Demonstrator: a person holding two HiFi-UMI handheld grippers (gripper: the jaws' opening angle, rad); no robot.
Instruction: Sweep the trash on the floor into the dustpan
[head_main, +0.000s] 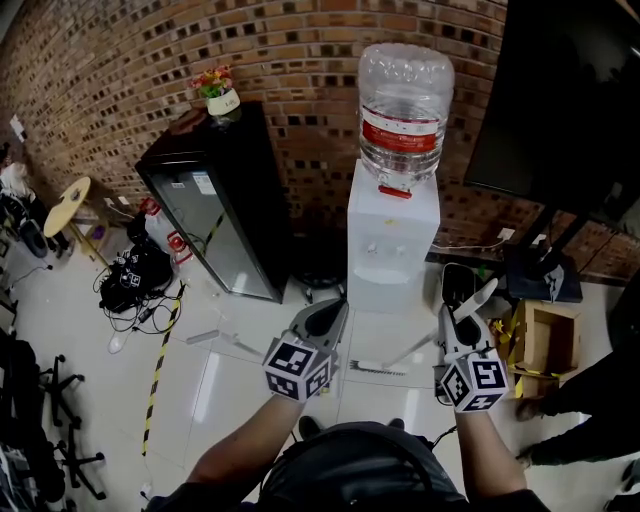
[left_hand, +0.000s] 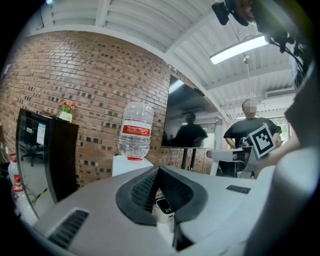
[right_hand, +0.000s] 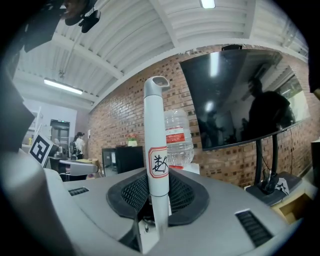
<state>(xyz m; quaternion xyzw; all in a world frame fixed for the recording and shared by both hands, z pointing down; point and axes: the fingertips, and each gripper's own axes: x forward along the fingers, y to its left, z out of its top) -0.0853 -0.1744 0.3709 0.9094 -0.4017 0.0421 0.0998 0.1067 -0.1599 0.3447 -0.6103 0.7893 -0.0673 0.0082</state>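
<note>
Left gripper: jaws pressed together, nothing between them in its own view. It is held off the floor, at 7 o'clock of the water dispenser. Right gripper: jaws pinching a white handle, at 5 o'clock of the dispenser. In the right gripper view the handle stands upright dead centre between the jaws. A red-edged label sits just above the grip point and there's a hang-hole at the top end. In the head view the free end of the handle pokes out of the jaws toward 1 o'clock. The part below the grip is hidden under the gripper, so I can't tell whether it's the broom's or the dustpan's. The two grippers are level with each other, well apart, with the dispenser base at 12 o'clock between them. I can't pick out trash or a dustpan pan on the tiles from these views. Surroundings: bottle on top of the dispenser, black cabinet at its 9 o'clock, and a dark screen at its 2 o'clock. An open cardboard box sits at 3 o'clock of the right gripper, near it, and a brick wall runs behind everything.
</note>
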